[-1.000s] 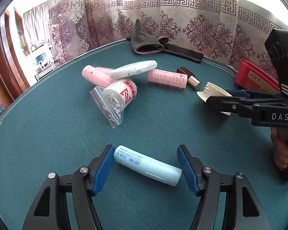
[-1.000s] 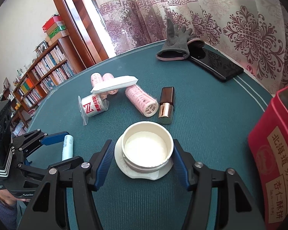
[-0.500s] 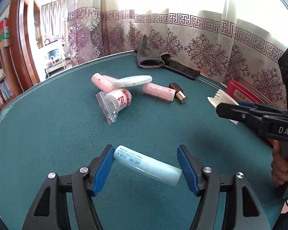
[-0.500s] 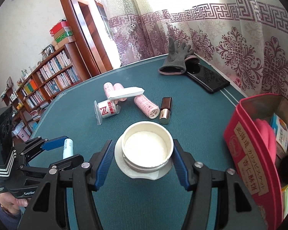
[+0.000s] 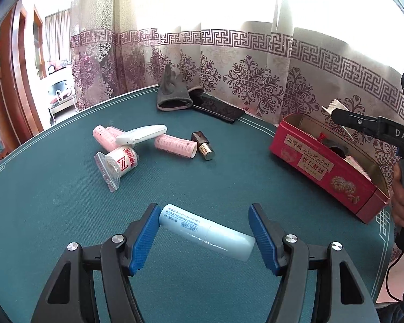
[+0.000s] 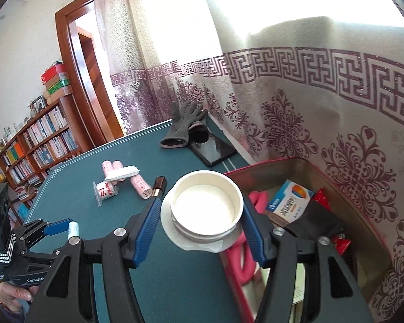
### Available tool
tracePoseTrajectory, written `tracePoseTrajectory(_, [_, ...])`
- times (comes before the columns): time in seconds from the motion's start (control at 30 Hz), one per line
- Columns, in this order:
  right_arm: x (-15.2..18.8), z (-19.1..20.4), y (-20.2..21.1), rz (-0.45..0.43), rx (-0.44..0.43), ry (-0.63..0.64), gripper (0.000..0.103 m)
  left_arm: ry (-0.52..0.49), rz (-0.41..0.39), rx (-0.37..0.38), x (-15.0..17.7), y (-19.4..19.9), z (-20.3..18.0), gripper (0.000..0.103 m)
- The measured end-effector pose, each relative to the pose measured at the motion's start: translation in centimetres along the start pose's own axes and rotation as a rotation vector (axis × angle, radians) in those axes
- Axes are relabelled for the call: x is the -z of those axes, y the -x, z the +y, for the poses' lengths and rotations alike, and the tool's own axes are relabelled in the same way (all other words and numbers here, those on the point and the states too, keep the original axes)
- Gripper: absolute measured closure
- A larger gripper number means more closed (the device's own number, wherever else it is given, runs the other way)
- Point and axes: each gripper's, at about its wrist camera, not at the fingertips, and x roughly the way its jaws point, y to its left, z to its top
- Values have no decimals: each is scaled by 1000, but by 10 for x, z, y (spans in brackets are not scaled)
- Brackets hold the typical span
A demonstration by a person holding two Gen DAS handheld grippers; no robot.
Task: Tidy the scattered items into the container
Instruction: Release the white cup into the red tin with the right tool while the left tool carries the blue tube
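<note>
My left gripper point(image 5: 204, 215) is shut on a pale blue lip balm tube point(image 5: 206, 231), held end to end between the blue pads above the green table point(image 5: 54, 202). A round white jar point(image 6: 207, 207) with a flat white lid under it sits in my right gripper point(image 6: 201, 203), which is shut on it over the near rim of the open red tin point(image 6: 256, 168). In the left wrist view the red tin point(image 5: 323, 161) stands at the right, with the right gripper point(image 5: 363, 123) above it. The left gripper point(image 6: 62, 227) shows at the lower left of the right wrist view.
Pink hair rollers point(image 5: 175, 145), a white packet point(image 5: 141, 133), a bagged roll point(image 5: 121, 161) and a lipstick point(image 5: 203, 145) lie mid-table. A grey glove point(image 5: 173, 94) and black phone point(image 5: 218, 109) lie by the curtain. The tin holds a blue-white box point(image 6: 289, 202) and pink and black items.
Both grippers have risen and travelled toward the red tin with their loads. The jar has gone from above the table to over the tin's rim.
</note>
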Motion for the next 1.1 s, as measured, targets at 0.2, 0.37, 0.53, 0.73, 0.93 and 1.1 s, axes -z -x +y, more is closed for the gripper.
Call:
tracePoseTrajectory(0.2, [-20, -42, -10, 36, 83, -44, 39, -16, 9, 16, 1, -2, -15, 34])
tracePoseTrajectory(0.37, [-33, -55, -30, 65, 136, -22, 38, -25, 23, 18, 4, -4, -22, 34])
tracePoseTrajectory(0.53, [-30, -60, -30, 72, 123, -45, 36, -28, 28, 21, 2, -6, -24, 34])
tracePoseTrajectory(0.73, [-18, -59, -17, 55, 136, -33, 32, -40, 34, 38, 0, -10, -32, 34])
tracePoseTrajectory(0.93, [-6, -53, 3, 22, 164, -4, 32, -54, 23, 59, -8, -10, -42, 34])
tracePoseTrajectory(1.1, [6, -44, 22, -16, 190, 43, 29, -68, 6, 79, -18, -10, -52, 34])
